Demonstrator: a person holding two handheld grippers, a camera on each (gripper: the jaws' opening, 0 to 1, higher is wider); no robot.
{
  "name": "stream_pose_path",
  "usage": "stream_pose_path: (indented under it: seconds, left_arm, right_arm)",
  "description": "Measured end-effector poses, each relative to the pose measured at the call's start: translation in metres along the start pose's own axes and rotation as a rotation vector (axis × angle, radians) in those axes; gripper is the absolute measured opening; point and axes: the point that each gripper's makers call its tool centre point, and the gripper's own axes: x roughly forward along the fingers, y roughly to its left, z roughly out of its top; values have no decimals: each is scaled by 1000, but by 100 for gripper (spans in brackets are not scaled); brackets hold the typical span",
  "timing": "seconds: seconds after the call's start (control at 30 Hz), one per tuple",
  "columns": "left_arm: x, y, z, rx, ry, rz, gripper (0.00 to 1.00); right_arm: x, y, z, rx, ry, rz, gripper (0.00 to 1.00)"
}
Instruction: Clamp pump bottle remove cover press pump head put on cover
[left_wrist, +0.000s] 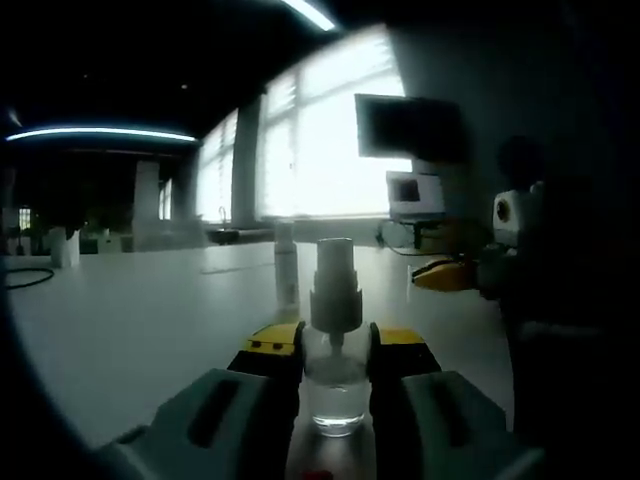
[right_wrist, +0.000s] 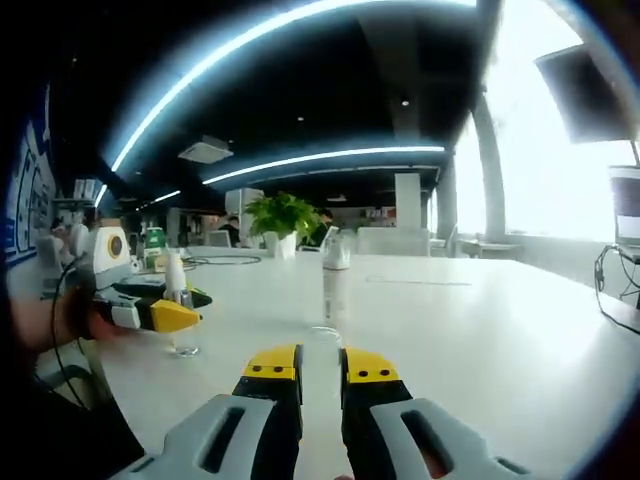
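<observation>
the left gripper (left_wrist: 335, 375) pinches the clear pump bottle (left_wrist: 335, 385) by its lower body, jaws pressed against both sides, with the bottle upright on the white table (left_wrist: 130, 320) and its white pump head (left_wrist: 335, 285) bare on top. in the right gripper view the right gripper (right_wrist: 320, 385) has its jaws nearly together on something clear, likely the transparent cover (right_wrist: 322, 338), though it is too faint to be sure. the risk i see is in the pressing: a push that lands off the middle of the pump head could tip the bottle or twist it in the low grip. the cover could slip unnoticed from the jaws, being see-through. refitting it askew could jam it on the collar or knock the bottle over.
</observation>
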Motion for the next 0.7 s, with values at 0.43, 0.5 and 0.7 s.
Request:
stream_pose_path:
  seconds: [0.43, 0.5, 0.7]
  left_arm:
    - [1, 1, 1, 9, -2, -3, 17]
    - [0, 0, 1, 13, -2, -3, 17]
    - [0, 0, 1, 21, -1, -1, 17]
  right_arm:
    - [4, -1, -16, -12, 51, -7, 9]
    - [4, -3, -17, -7, 57, -11, 9]
    - [5, -3, -22, -15, 82, 4, 9]
